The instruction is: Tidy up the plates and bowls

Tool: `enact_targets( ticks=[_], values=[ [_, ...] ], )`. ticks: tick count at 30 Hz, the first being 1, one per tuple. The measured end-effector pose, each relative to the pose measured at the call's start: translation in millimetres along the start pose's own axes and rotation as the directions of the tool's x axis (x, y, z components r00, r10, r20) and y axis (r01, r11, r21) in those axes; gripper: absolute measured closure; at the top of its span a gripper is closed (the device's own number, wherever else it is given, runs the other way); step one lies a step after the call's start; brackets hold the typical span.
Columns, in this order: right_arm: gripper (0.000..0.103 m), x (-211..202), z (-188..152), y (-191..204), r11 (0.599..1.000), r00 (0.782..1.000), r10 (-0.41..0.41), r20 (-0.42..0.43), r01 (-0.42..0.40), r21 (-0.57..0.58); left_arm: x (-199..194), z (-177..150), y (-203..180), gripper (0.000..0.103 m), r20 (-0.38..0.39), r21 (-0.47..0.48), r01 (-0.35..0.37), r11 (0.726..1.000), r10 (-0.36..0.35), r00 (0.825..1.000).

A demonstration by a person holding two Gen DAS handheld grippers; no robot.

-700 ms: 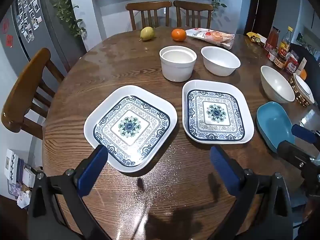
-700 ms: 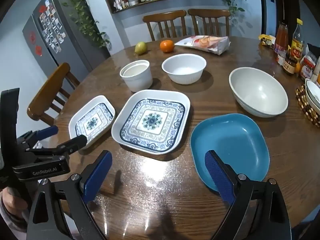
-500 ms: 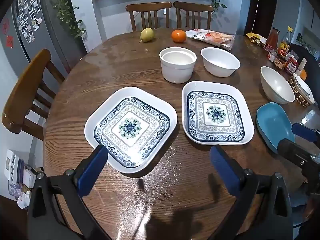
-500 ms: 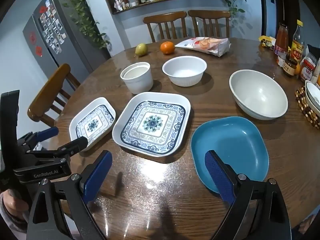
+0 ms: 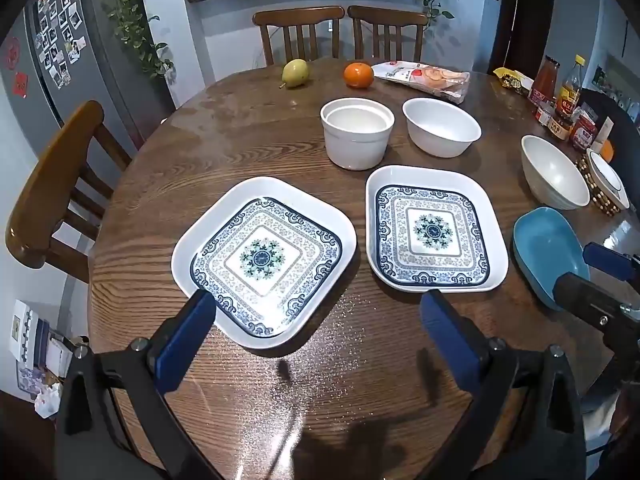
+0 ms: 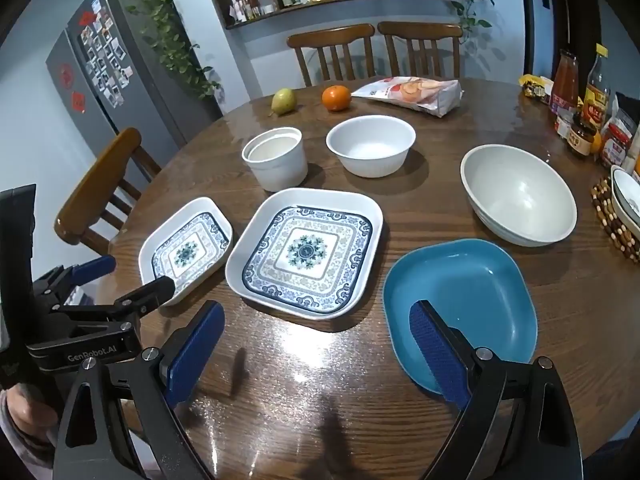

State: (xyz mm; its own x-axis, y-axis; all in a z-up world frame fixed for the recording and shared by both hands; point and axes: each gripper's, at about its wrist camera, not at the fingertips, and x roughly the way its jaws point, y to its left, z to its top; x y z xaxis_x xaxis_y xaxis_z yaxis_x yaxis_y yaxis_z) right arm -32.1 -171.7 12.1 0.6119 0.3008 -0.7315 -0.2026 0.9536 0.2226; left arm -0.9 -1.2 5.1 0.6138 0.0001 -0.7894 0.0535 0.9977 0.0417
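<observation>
1. Left claw [image 5: 316,320]: jaws spread wide, holding nothing, hovering over the table [image 5: 240,140]; its left pad overlaps the near corner of a patterned plate [image 5: 264,260]
2. Second patterned plate [image 5: 434,230]: just ahead of the left claw's right pad, beside the first, apart from it
3. Right claw [image 6: 316,340]: jaws wide, empty; right pad over the near edge of the blue plate [image 6: 460,292]
4. Beyond the plates: white cup [image 6: 276,158], small white bowl [image 6: 370,144], large bowl [image 6: 518,194] to the right
5. Far edge: pear [image 6: 284,100], orange [image 6: 336,97]
</observation>
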Motion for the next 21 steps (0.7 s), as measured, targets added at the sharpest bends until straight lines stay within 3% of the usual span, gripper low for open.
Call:
enact_targets(
  ticks=[21],
  values=[
    [0.009,-3.3,0.3,-0.3,1.000,1.000,-0.004,0.014,0.004,0.005,-2.3,0.7,-3.7,0.001,0.007,0.021,0.017,1.000,-0.017,1.000]
  ],
)
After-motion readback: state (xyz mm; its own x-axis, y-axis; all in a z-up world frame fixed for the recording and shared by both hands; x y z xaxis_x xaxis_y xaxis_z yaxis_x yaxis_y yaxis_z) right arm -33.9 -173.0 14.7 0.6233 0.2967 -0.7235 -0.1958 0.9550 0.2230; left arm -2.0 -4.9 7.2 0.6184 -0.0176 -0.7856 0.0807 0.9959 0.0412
